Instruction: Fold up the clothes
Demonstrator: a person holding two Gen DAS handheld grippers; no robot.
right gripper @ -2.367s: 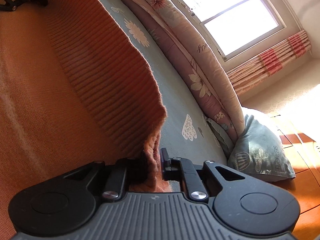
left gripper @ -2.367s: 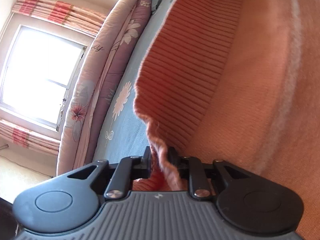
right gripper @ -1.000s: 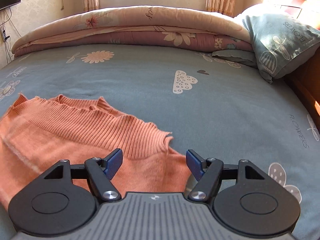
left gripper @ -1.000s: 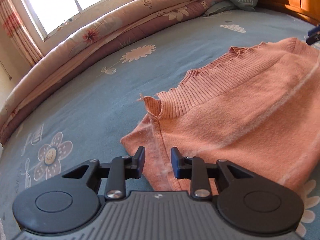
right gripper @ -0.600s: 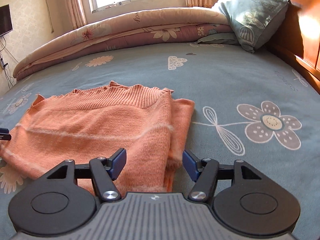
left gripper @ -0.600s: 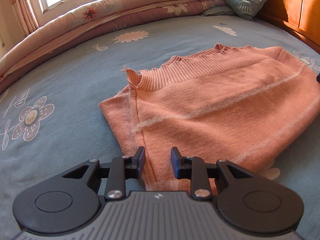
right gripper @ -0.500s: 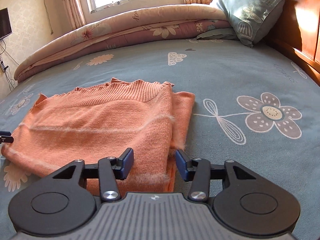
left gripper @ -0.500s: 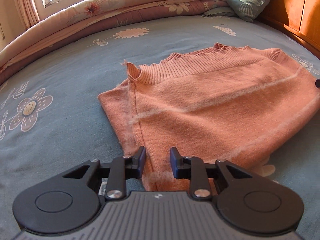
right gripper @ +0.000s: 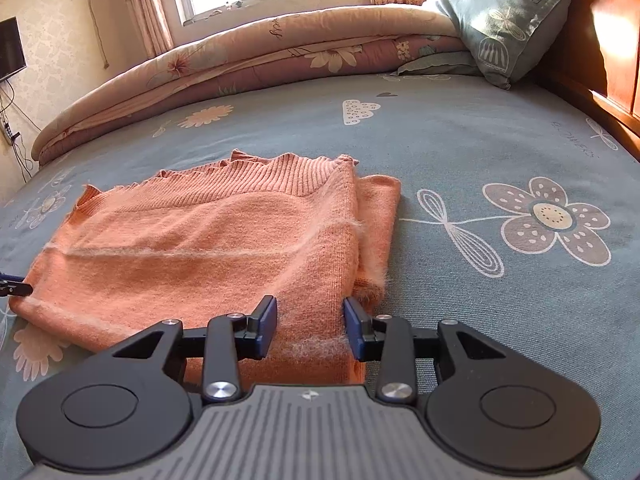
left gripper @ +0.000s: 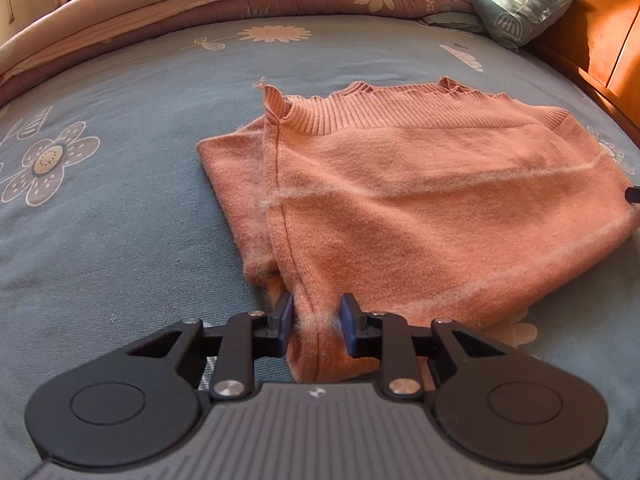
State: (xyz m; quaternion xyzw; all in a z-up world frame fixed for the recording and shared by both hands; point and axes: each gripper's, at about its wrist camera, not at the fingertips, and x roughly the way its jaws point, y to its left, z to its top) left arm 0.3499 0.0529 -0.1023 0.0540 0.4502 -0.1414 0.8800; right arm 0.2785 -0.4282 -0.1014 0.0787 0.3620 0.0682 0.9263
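My gripper (right gripper: 310,326), jaws apart, straddles the near right corner of the folded sweater (right gripper: 208,248) lying on the flowered sheet (right gripper: 480,152).

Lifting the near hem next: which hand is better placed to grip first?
Left gripper, I'd say. Its jaws, just opened slightly, sit close around the sweater's bunched seam corner; the right gripper's jaws, just closing, stand wider across flat cloth.

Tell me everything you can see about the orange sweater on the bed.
The orange sweater is a fuzzy knit with a ribbed band along its far edge and pale fluffy lines across it. It lies folded flat on the blue flowered bedsheet. The left claw and right claw each straddle a near corner, pads not pressing.
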